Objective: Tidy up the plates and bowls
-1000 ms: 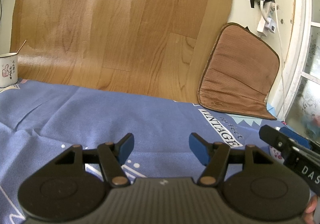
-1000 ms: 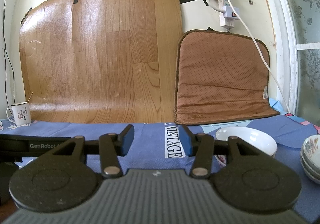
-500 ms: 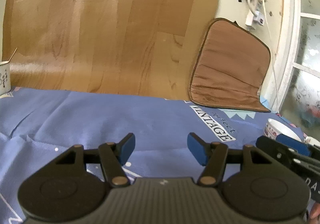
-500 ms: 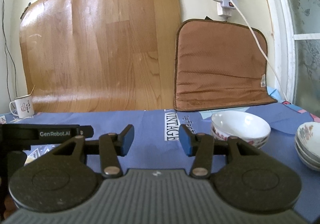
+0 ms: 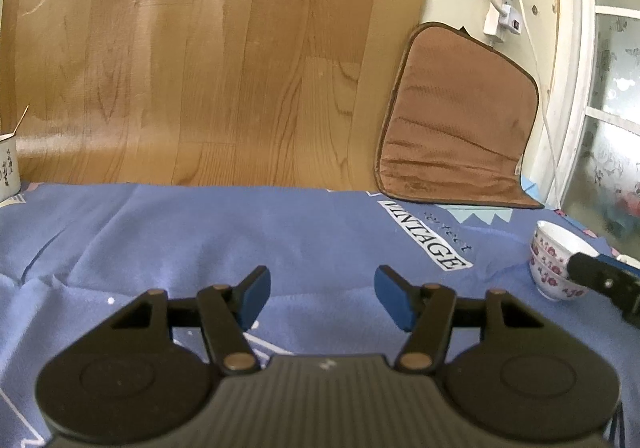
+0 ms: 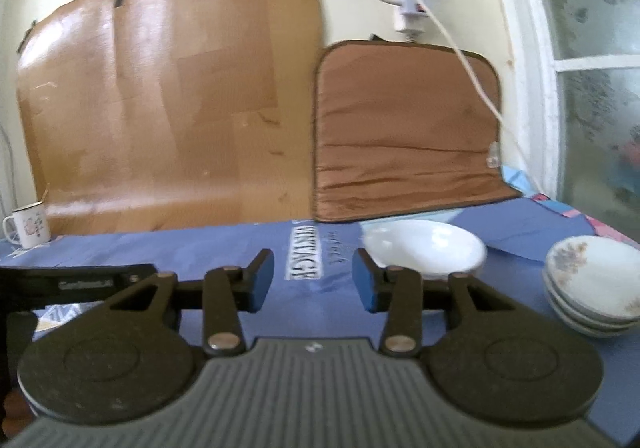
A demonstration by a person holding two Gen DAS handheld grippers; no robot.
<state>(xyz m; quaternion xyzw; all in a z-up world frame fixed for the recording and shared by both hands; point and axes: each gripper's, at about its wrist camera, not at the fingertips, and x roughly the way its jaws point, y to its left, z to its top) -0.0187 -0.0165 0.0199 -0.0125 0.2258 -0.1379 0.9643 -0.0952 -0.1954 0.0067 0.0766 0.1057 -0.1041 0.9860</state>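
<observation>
A stack of white bowls with pink flowers (image 5: 554, 264) stands on the blue cloth at the far right of the left wrist view; in the right wrist view its white inside (image 6: 424, 250) shows just beyond my right fingertip. A stack of shallow flowered plates (image 6: 592, 284) sits at the right edge. My left gripper (image 5: 319, 298) is open and empty above bare cloth. My right gripper (image 6: 313, 280) is open and empty, a little left of the bowls; part of it (image 5: 604, 282) shows in the left wrist view.
A blue tablecloth (image 5: 240, 232) with a "VINTAGE" label covers the table. A brown cushion (image 6: 404, 136) and a wood-pattern sheet (image 5: 200, 60) lean on the back wall. A white mug (image 6: 30, 226) stands at the far left. A window is on the right.
Both grippers have swung to the right and the right one has moved closer to the bowls. The bowl stack has come into the left wrist view. Both stay open.
</observation>
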